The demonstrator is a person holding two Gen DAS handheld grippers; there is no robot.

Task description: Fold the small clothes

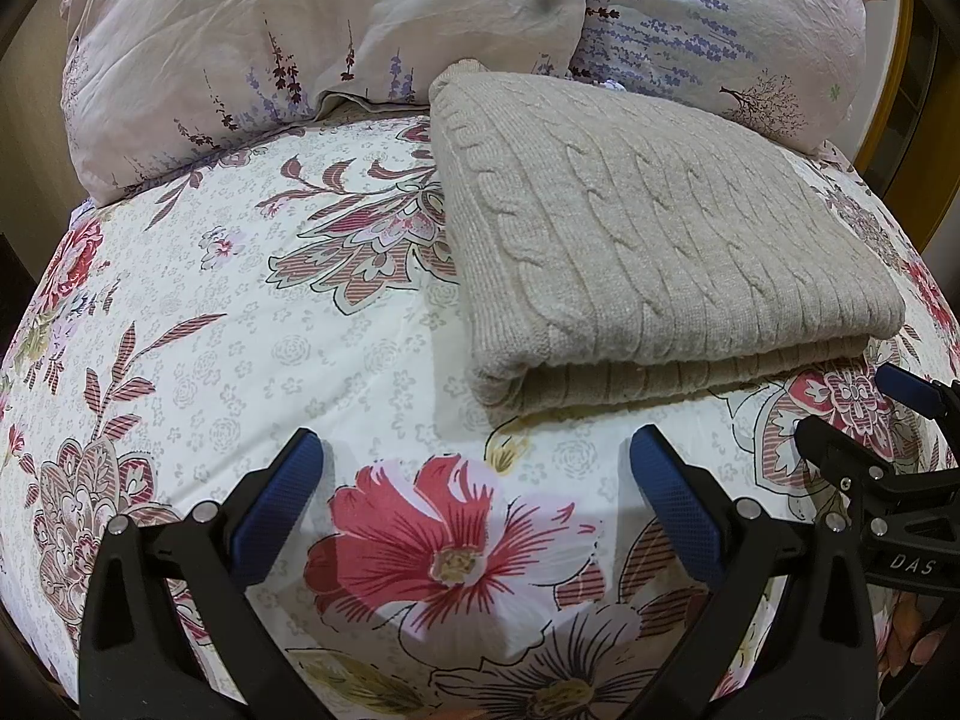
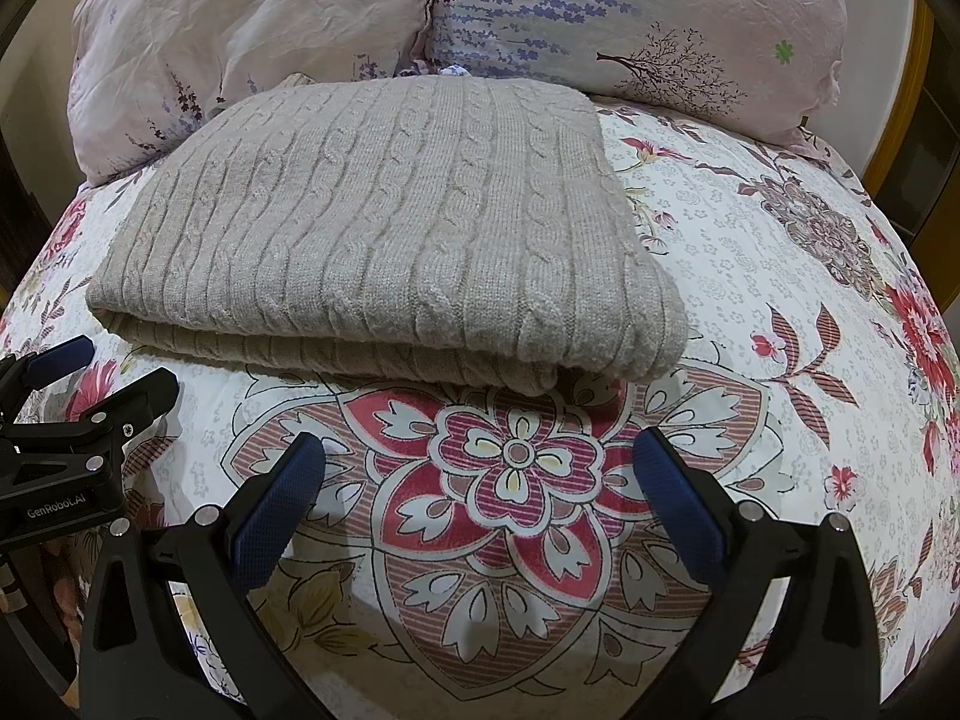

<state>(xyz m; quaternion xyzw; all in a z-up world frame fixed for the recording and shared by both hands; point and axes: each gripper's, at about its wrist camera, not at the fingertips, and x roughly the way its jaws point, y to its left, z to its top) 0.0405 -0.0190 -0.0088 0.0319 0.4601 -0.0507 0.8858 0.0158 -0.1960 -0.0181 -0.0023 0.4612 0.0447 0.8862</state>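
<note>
A beige cable-knit sweater [image 1: 648,240] lies folded into a thick rectangle on the floral bedspread [image 1: 240,330]; it also shows in the right wrist view [image 2: 384,228]. My left gripper [image 1: 474,456] is open and empty, a little in front of the sweater's near folded edge and to its left. My right gripper [image 2: 480,456] is open and empty, just in front of the sweater's near right corner. The right gripper shows at the right edge of the left wrist view [image 1: 864,414], and the left gripper at the left edge of the right wrist view [image 2: 114,372].
Two pale floral pillows [image 1: 312,48] [image 2: 630,18] lie against the headboard right behind the sweater. The bedspread [image 2: 780,300] stretches to both sides. A wooden bed frame edge [image 1: 894,90] shows at the right.
</note>
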